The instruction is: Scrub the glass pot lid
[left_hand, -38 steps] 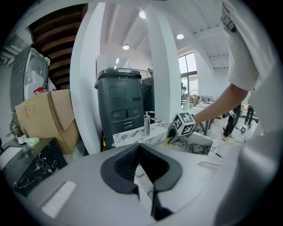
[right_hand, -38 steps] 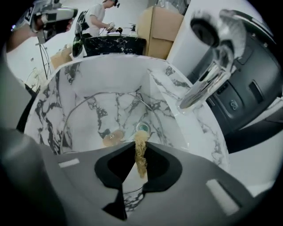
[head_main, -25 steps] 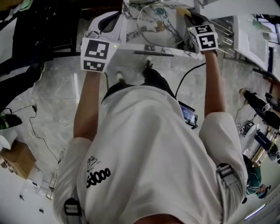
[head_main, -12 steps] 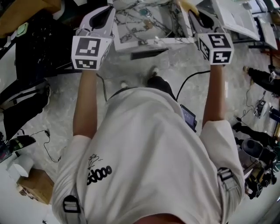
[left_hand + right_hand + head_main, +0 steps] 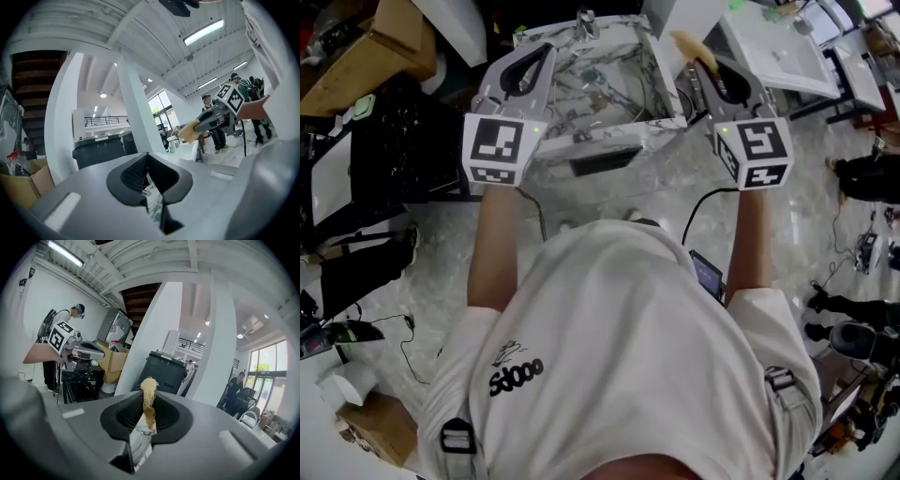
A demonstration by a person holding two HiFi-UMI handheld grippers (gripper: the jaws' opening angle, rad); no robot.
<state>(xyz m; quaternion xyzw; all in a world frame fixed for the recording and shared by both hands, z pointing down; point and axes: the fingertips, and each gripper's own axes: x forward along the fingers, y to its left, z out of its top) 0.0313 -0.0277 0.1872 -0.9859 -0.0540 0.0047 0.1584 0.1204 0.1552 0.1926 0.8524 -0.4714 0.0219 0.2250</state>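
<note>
A tan fibrous scrubber [image 5: 149,383] is being pinched between the closed jaws of the right gripper [image 5: 149,399], with its tuft sticking out past the tips. The left gripper [image 5: 146,164] is being held with its jaws pressed together on nothing. Both are being carried above the front corners of the marbled basin [image 5: 581,141]. The glass pot lid [image 5: 595,77] is only faintly made out, lying inside that basin, untouched. Scrubbing is judged not yet begun: the approach is being made. Next, the scrubber needs lowering onto the glass, and the left jaws need opening to steady the lid.
</note>
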